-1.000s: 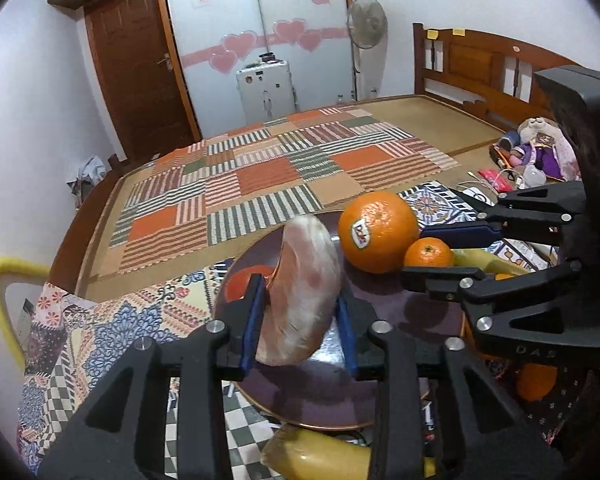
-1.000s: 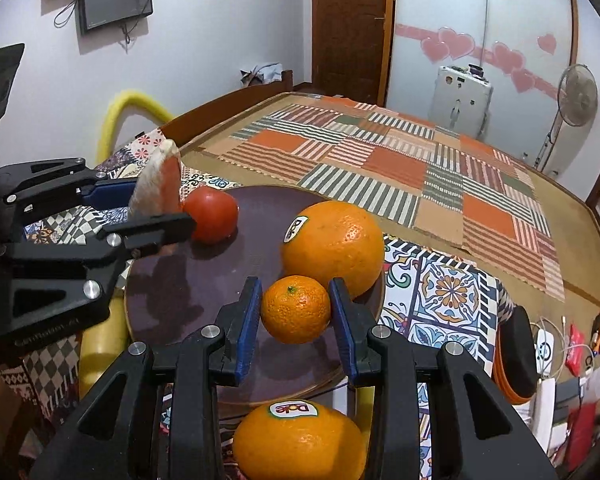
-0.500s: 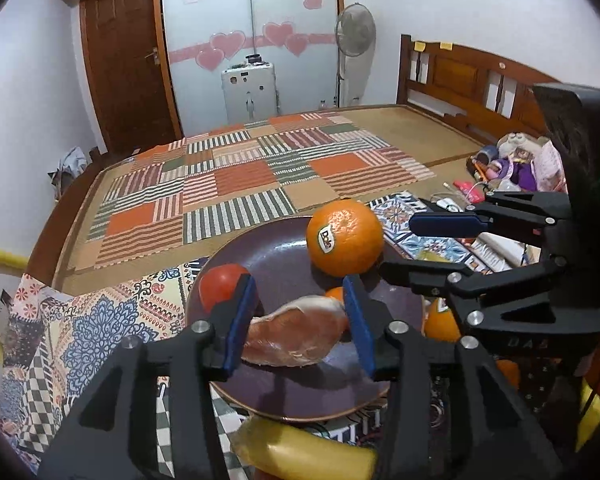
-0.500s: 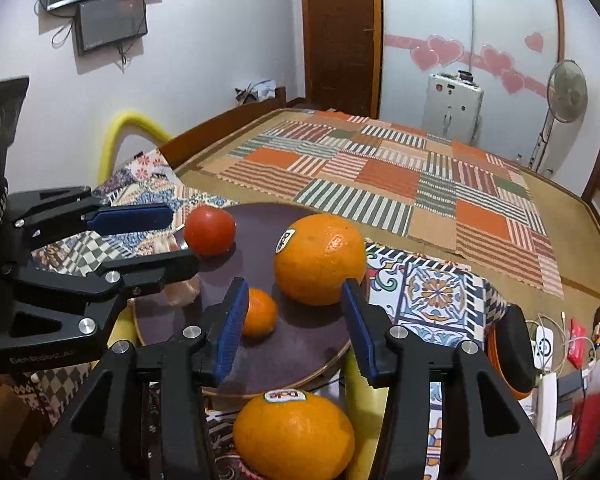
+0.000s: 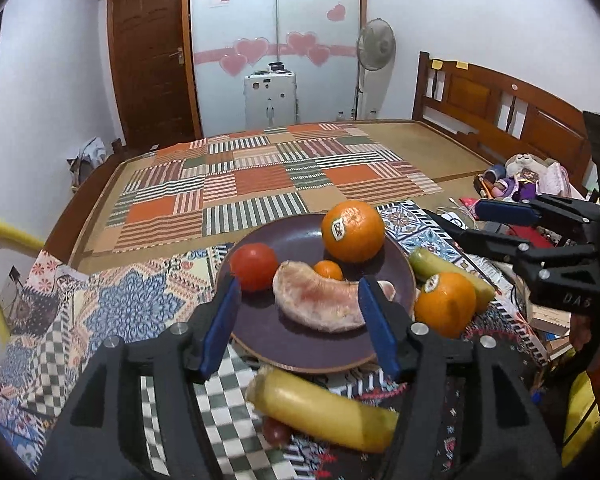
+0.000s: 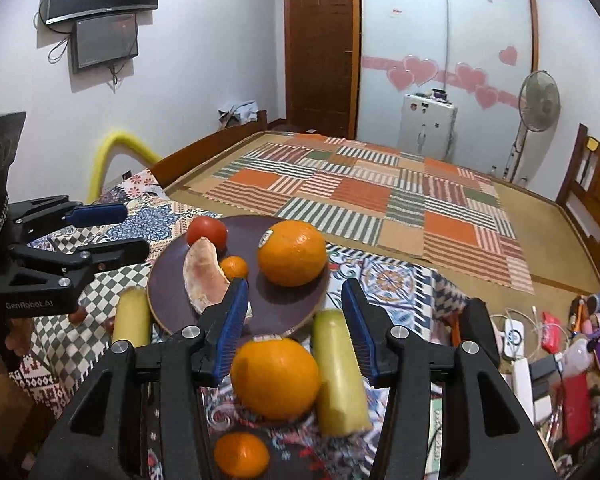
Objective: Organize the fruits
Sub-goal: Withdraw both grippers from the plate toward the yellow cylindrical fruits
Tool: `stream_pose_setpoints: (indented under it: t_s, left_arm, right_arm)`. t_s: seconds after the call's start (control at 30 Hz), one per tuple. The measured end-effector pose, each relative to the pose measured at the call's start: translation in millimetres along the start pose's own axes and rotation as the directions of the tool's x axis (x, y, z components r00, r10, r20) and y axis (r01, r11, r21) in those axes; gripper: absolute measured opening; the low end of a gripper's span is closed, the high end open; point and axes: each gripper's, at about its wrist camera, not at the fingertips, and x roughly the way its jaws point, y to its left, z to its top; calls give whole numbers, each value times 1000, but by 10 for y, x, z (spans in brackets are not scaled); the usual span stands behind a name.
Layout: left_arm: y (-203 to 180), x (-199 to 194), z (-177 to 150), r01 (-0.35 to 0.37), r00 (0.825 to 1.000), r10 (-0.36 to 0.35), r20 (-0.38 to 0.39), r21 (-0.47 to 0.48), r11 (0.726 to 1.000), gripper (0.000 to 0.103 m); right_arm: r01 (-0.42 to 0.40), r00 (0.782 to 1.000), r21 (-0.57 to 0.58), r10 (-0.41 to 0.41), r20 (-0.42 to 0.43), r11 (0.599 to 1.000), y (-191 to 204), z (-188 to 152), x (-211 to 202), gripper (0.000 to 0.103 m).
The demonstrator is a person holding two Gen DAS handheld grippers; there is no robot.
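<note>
A dark purple plate [image 5: 268,332] [image 6: 168,272] holds a tomato [image 5: 254,266] [image 6: 207,232], a pink pomelo wedge [image 5: 320,304] [image 6: 202,276], a small mandarin [image 5: 328,270] [image 6: 234,267] and a big stickered orange [image 5: 353,230] [image 6: 292,252]. My left gripper [image 5: 300,320] is open and empty, just above the plate's near rim, with the wedge lying between its fingers. My right gripper [image 6: 296,316] is open and empty above a second orange [image 6: 275,378] [image 5: 445,304] off the plate. Bananas [image 5: 324,408] [image 6: 338,372] lie beside the plate.
A loose mandarin [image 6: 241,454] lies under my right gripper. The patterned cloth [image 5: 112,308] covers the table. A third banana [image 6: 132,316] lies left of the plate. Clutter of toys and cables [image 6: 560,344] sits at the right. A bed with a striped quilt [image 5: 260,184] lies beyond.
My left gripper let go of the pomelo wedge onto the plate and opened wide. My right gripper released the small mandarin on the plate, opened and drew back over the second orange.
</note>
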Motion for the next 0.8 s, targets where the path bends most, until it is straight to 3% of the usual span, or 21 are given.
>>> stream_pose_setpoints:
  t_s: [0.3, 0.67, 0.8]
  left_arm:
    - [-119, -126, -291, 6, 1000, -7, -25, -39, 999, 65]
    - [-303, 43, -748, -11, 994, -3, -106, -130, 991, 68]
    - [-387, 61, -798, -49, 995, 37, -90, -130, 990, 77]
  right_arm:
    - [47, 998, 34, -46, -36, 998, -124, -293, -116, 46]
    - [51, 993, 81, -42, -108, 995, -284, -621, 36, 46]
    - [40, 992, 74, -31, -122, 996, -293, -642, 133, 46]
